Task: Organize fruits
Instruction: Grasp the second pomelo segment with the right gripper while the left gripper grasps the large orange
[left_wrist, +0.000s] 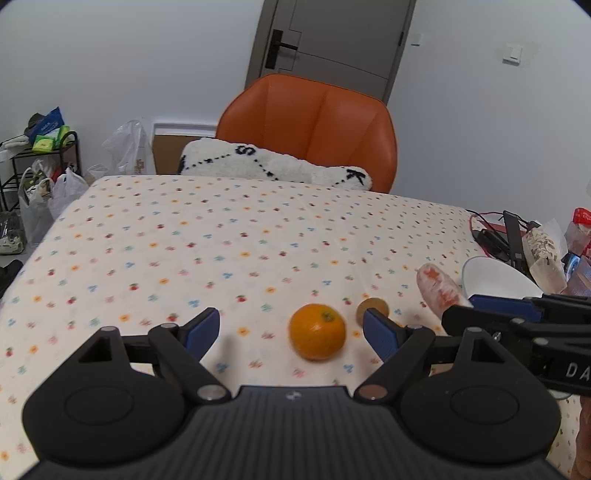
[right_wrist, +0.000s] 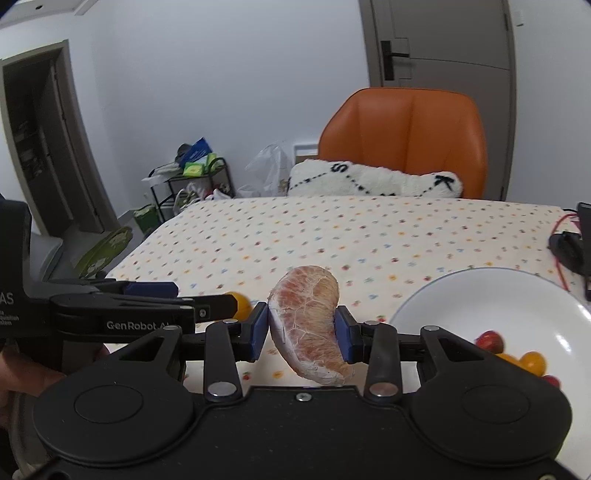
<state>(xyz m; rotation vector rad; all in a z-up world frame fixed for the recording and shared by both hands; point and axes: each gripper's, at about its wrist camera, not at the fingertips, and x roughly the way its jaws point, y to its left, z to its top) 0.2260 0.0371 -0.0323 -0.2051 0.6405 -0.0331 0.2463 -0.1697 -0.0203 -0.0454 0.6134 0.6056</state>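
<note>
The right hand-held gripper (right_wrist: 301, 332) is clamped across a peeled pomelo segment (right_wrist: 306, 325), left of the white bowl (right_wrist: 443, 295). It looks soft and tearable; a light mid-body grip suits. The left hand-held gripper (left_wrist: 291, 330) gapes empty.

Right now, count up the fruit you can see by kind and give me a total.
Orange: 1, on the tablecloth
Kiwi: 1, beside the orange
Pomelo segment: 1, held in the right gripper
Small tomatoes in the white bowl: 4 in view, red and yellow; some are cut off by the gripper body
Total: 7
</note>
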